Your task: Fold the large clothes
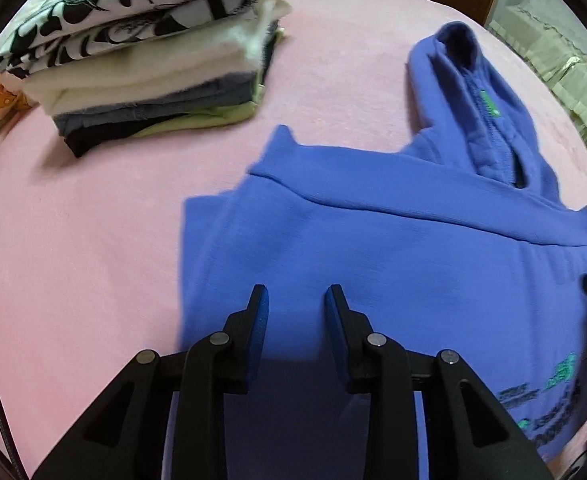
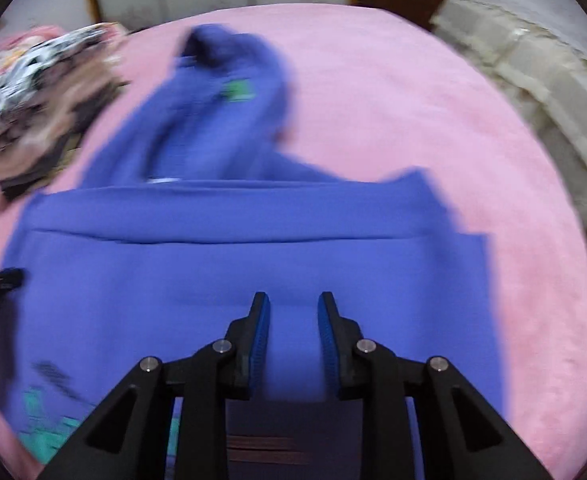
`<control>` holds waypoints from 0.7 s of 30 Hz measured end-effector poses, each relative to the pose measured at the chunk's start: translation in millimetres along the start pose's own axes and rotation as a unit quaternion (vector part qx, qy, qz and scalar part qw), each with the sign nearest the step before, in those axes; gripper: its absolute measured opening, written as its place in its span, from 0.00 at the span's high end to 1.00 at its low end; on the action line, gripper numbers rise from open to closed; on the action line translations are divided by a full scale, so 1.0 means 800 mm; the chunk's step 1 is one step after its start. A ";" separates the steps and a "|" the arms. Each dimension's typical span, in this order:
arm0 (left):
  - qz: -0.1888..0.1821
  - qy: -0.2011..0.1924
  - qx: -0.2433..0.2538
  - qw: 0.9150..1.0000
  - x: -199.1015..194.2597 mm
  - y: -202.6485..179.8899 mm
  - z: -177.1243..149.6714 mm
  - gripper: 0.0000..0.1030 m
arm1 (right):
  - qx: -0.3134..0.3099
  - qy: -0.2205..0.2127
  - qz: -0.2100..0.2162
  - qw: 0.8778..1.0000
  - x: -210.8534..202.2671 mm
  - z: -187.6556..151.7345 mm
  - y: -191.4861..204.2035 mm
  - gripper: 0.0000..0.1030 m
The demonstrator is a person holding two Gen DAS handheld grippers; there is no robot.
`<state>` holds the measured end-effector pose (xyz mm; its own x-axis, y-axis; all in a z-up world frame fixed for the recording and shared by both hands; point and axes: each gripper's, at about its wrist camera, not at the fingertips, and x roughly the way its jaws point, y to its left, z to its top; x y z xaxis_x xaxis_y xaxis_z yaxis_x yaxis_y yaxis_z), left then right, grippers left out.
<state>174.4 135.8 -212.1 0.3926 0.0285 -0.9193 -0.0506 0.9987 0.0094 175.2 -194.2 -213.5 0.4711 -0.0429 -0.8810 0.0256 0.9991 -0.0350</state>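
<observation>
The blue hoodie lies partly folded on the pink bedspread, hood stretched away towards the far edge, printed lettering near the hem; the left gripper hangs over its body, fingers apart and holding nothing; the right gripper likewise, parted and empty; a stack of folded clothes sits off to the left
</observation>
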 end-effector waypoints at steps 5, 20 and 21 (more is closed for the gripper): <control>-0.002 -0.002 0.007 1.000 0.009 0.014 0.000 0.73 | 0.059 0.013 -0.025 0.998 0.003 -0.015 -0.098 1.00; -0.026 0.027 -0.012 0.999 -0.059 -0.005 -0.046 0.73 | 0.019 0.033 0.081 0.996 -0.070 -0.056 -0.026 0.95; -0.027 0.036 -0.011 0.999 -0.062 -0.008 -0.061 0.73 | 0.013 0.037 0.087 0.995 -0.072 -0.062 -0.018 0.95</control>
<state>110.4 126.2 -185.8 0.3276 -0.0288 -0.9444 -0.0518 0.9975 -0.0484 103.8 -205.9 -185.6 0.4040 0.1323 -0.9051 -0.0273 0.9908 0.1326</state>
